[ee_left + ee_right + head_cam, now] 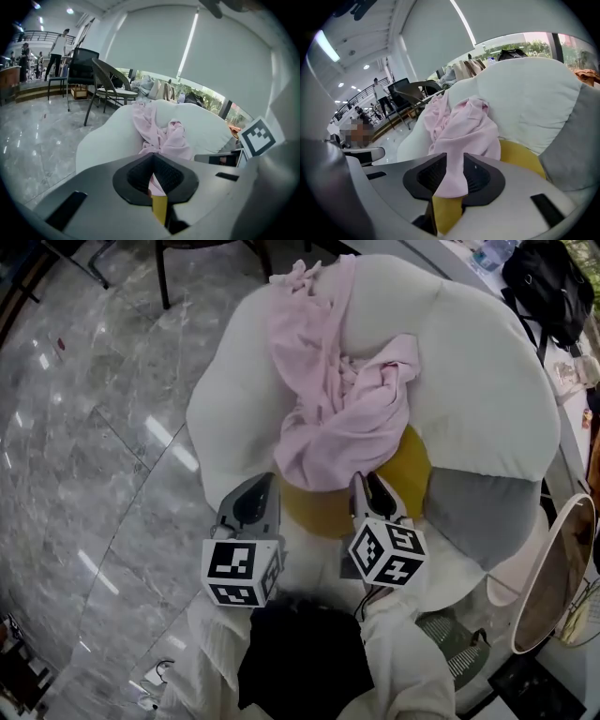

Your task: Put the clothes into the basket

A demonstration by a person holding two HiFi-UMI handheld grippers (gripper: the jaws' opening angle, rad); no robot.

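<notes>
A pink garment (337, 418) lies draped down the middle of a big white lounge chair (469, 381), bunched at the far top edge and spreading toward the near side; its near hem hangs over a yellow cushion (412, 465), and a grey cushion (473, 502) sits just right of that; no view shows a basket that I can be sure of.

The left claw (265, 481) is at the near left corner of the garment's hem; in the left gripper view the left claw (152, 157) has its tips drawn together, with a thin strip of pink cloth (164, 136) running into the point where they meet, so it looks pinched on the fabric; yellow shows through the narrow slit nearer the camera.

The right claw (364, 480) is at the near right corner of the hem, over the yellow cushion; in the right gripper view the right claw (454, 157) stands apart, and a fold of the garment (464, 131) hangs loose in the gap between the pads, with the yellow cushion (520, 157) under and behind it.

Each claw carries its marker cube (242, 573) on the near end; white sleeves (403, 652) show at the near edge; the chair stands on a glossy marble floor (84, 427); a black bag (548, 282) lies far right; dark chairs (108, 84) stand far left on the floor.
</notes>
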